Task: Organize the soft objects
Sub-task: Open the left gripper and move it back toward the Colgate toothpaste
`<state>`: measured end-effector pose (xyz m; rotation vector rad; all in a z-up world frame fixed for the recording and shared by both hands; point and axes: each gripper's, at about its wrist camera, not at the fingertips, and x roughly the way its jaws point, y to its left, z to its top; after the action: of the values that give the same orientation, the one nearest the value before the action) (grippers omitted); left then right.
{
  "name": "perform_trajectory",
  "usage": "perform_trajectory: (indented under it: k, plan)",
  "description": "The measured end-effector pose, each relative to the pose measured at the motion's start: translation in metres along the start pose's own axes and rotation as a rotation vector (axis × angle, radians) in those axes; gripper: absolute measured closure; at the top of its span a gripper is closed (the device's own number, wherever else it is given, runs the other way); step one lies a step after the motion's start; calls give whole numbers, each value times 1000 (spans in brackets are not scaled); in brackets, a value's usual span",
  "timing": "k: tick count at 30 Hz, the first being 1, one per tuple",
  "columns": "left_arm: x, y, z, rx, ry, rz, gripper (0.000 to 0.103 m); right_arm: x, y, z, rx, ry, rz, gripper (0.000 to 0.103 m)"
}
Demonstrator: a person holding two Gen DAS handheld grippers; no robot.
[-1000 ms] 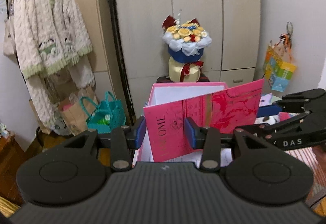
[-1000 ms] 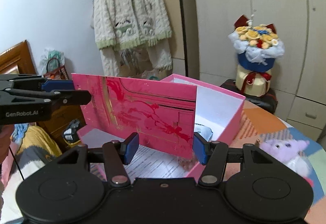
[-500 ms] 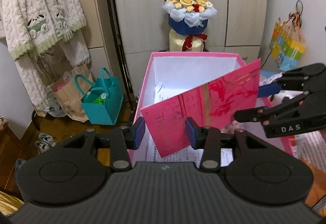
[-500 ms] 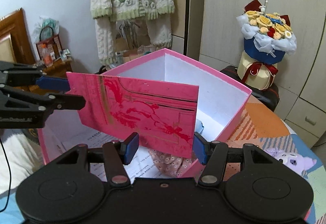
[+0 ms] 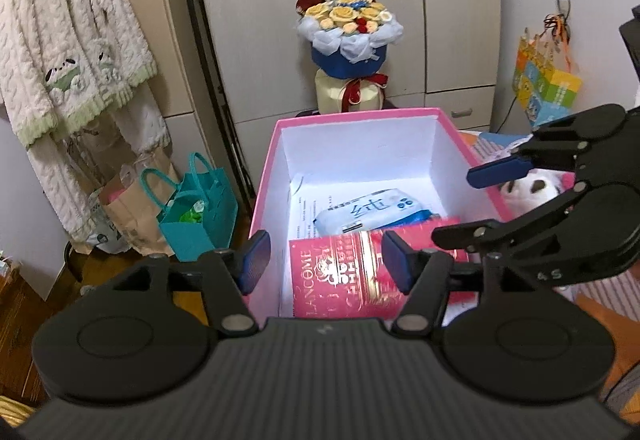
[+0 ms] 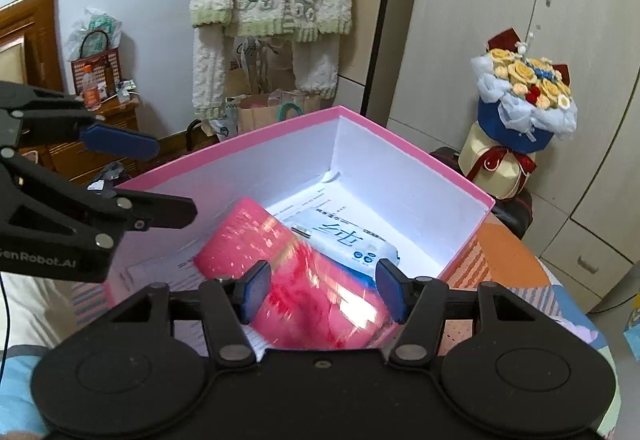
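- Releasing is under way at the near edge: the left claw point(image 5: 325, 260) has its jaws opening, and the pink folded bag point(image 5: 360, 274) sits between them with a visible gap on each side, so neither pad presses it.
- Just past its own pads, the right claw point(image 6: 321, 292) stands spread. The same bag point(image 6: 296, 280) lies blurred between the jaws; I see no pad pressing it, so it looks loose, though the blur makes this less than certain.
- The bag is inside the pink box point(image 5: 472, 160), toward the near wall, tilted, with its far edge on the tissue pack point(image 5: 372, 214).
- Risk, as I judge it: the bag is stiff and propped, so it may spring up or slide against the box wall. A claw pulled back carelessly could catch its edge and drag it out.
- Second risk: either claw knocking the box rim could shift the box on the worktop point(image 6: 500, 260).
- Box contents: the bag, the blue and white tissue pack, and a printed sheet point(image 6: 304, 206) on the floor of the box.
- Beyond the box's right wall lies a plush toy point(image 5: 528, 190), still outside it.
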<state>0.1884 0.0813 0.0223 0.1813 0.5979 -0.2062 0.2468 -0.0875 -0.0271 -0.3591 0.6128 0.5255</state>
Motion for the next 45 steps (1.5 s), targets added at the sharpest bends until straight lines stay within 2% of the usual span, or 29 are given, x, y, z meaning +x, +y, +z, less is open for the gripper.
perform_trajectory:
  k: [8,19,21,23,27,31,36,40,45]
  plan:
    - [-37,-5,-2,4,-28,-26,39,-35,18,-5,-29,-27,3,40]
    - [-104,-24,-1,43,-91,-71,35,-114,27,-16,-32,-109,50,39]
    - [-115,-31,1,49,-97,-92,34,-134,22,-26,-26,-139,53,39]
    - [-127,-38,2,47,-102,-127,31,-154,14,-45,-4,-177,50,34]
    - [-140,-62,-5,87,-91,-194,30,-182,-13,-86,123,-228,25,33]
    - [-139,-94,-18,127,-79,-253,28,-199,-40,-119,226,-235,-12,32]
    - [-122,-138,-35,176,-24,-337,28,-204,-66,-152,325,-232,-32,31]
    - [-101,-167,-46,214,26,-362,28,-199,-82,-173,362,-237,-58,30]
    - [-61,-194,-58,214,83,-376,28,-177,-103,-196,402,-242,-78,27]
